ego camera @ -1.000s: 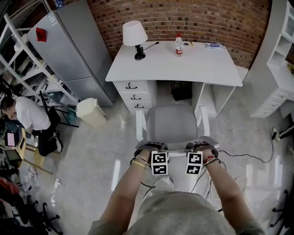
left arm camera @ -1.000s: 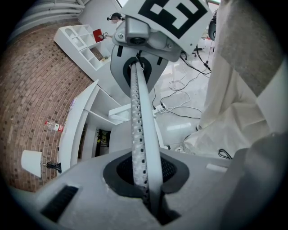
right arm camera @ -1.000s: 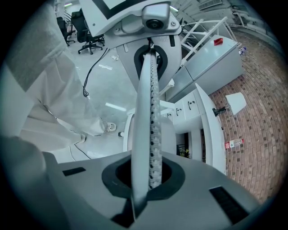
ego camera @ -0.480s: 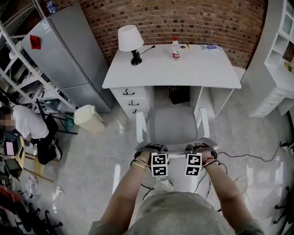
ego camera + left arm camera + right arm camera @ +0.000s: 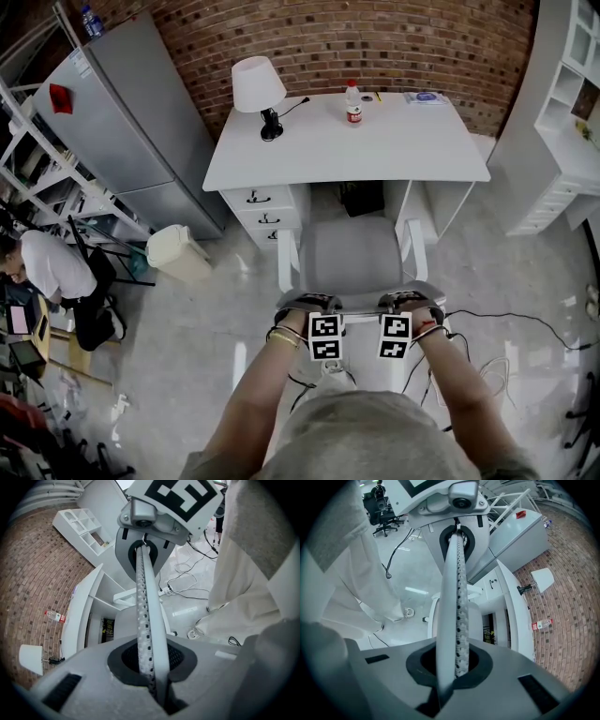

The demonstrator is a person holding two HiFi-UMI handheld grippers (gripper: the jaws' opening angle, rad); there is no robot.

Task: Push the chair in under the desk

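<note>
The chair has a grey seat and white armrests, and it faces the white desk, with the front of its seat at the desk's kneehole. My left gripper and right gripper are both shut on the top edge of the chair's backrest, a hand's width apart. In the left gripper view the perforated backrest edge runs straight between the jaws of the left gripper. The right gripper view shows the same backrest edge pinched in the right gripper.
On the desk stand a white lamp and a bottle. A drawer unit closes the kneehole's left side, and a black box sits inside it. A grey fridge, a bin, a seated person, white shelves and floor cables are around.
The chair has rolled forward with both grippers still on its backrest. The gap between the seat front and the desk edge has shrunk.
</note>
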